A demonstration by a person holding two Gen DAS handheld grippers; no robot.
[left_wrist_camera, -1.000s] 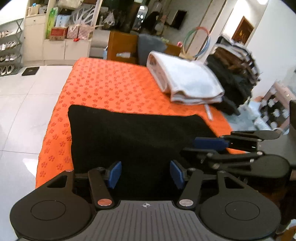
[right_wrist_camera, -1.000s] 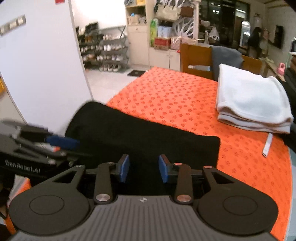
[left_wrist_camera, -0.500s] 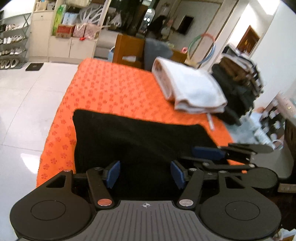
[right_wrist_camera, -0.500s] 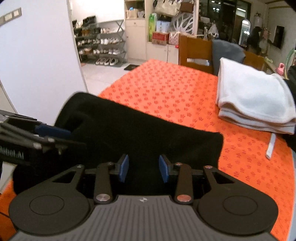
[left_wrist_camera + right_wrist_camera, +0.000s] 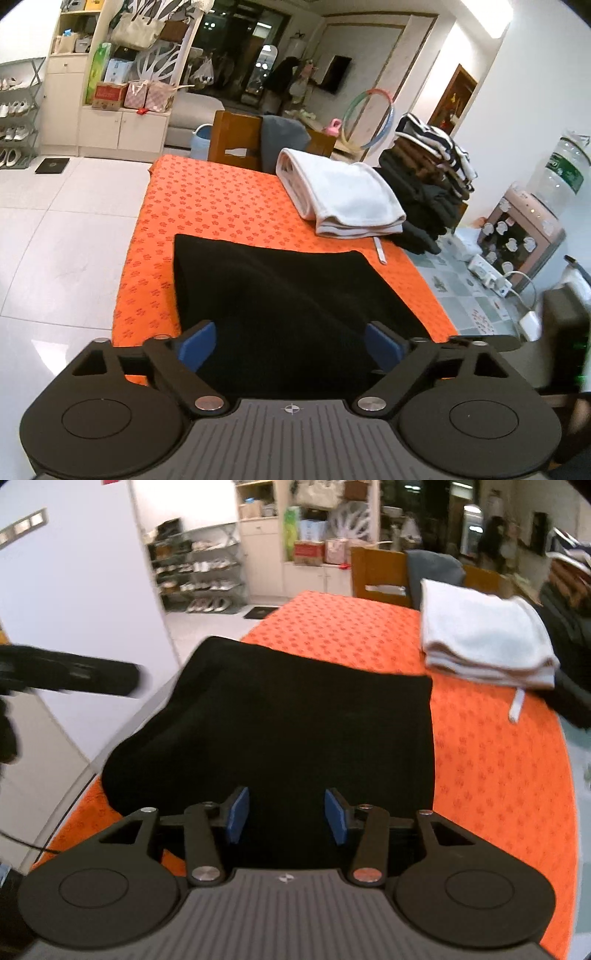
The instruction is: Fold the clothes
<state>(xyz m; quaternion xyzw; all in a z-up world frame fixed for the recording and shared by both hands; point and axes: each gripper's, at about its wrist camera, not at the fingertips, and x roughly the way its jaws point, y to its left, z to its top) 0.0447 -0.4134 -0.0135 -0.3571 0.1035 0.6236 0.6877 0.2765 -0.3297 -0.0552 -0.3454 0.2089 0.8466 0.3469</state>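
Only the left wrist view takes in the right side of the room: a pile of dark clothes (image 5: 424,192) at the table's far right corner, a hoop (image 5: 365,122) behind it, and a water dispenser (image 5: 532,221) at the right edge of the frame. Only the right wrist view shows the white wall (image 5: 74,590) filling its upper left, with a blurred black bar at its left edge that seems to be part of the left gripper (image 5: 291,345).

Both views show an orange cloth (image 5: 207,210) with a small flower print covering the table. A shoe rack (image 5: 199,579) and cream cabinets (image 5: 103,122) stand beyond a white tiled floor (image 5: 55,240), and a wooden chair (image 5: 236,140) is at the table's far end. A folded white towel (image 5: 343,199) lies at the far right of the cloth.

The black garment (image 5: 280,291) lies spread on the near half of the cloth, in the lower centre of both frames, its far edge just short of the towel.

The left gripper's jaws have just been opening and stand wide, their blue pads (image 5: 195,345) apart over the garment's near part and not pressing it. The right gripper (image 5: 286,816) has also been opening; its jaws stand at a middling gap above the garment, the pads (image 5: 238,814) gripping nothing.
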